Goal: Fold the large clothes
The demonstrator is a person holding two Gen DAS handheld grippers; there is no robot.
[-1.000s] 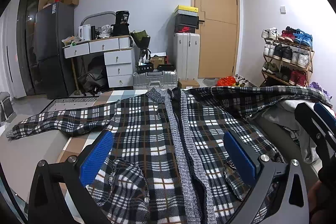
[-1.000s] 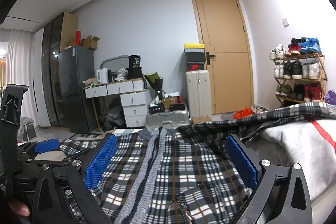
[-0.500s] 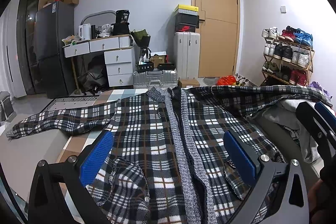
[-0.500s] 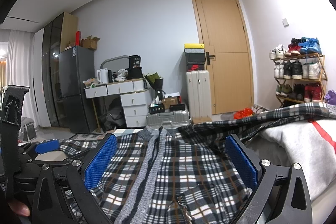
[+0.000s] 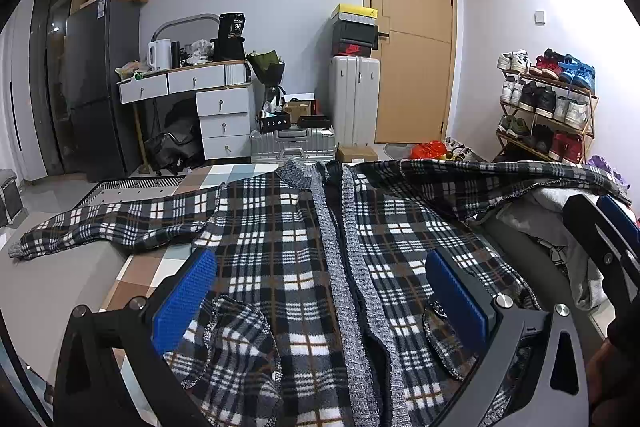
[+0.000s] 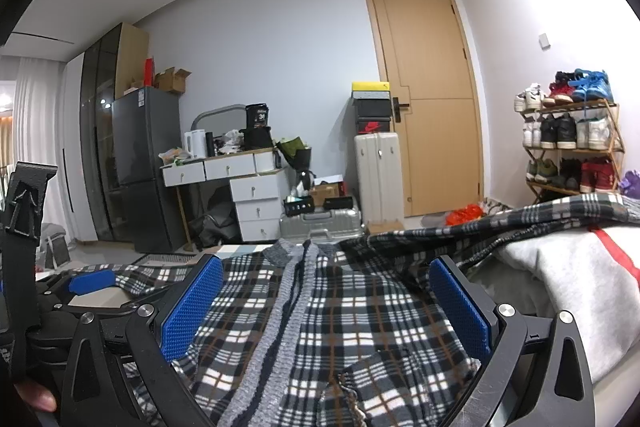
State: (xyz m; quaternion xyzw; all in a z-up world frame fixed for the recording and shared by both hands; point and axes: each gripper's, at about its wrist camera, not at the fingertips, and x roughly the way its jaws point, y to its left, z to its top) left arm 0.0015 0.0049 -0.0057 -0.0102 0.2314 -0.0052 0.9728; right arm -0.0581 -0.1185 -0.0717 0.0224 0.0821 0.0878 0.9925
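We hold our left gripper with its blue-padded black fingers spread wide, nothing between them, low over the bottom hem of the black, white and brown plaid fleece cardigan with grey knit placket. Our right gripper is likewise spread apart and empty, just beside the left one, low over the same hem; the left unit shows at its left edge.

Cardigan lies front-up and flat on the bed, collar pointing away from us. Left sleeve stretched out sideways over the bed edge. Right sleeve runs across a heap of grey clothes with a red stripe that sits next to the cardigan. Patch pockets are near both hem corners.

Beyond the bed: silver hard-shell suitcase lying flat, white drawer desk, dark grey fridge, wooden door, wooden shoe rack full of sneakers.
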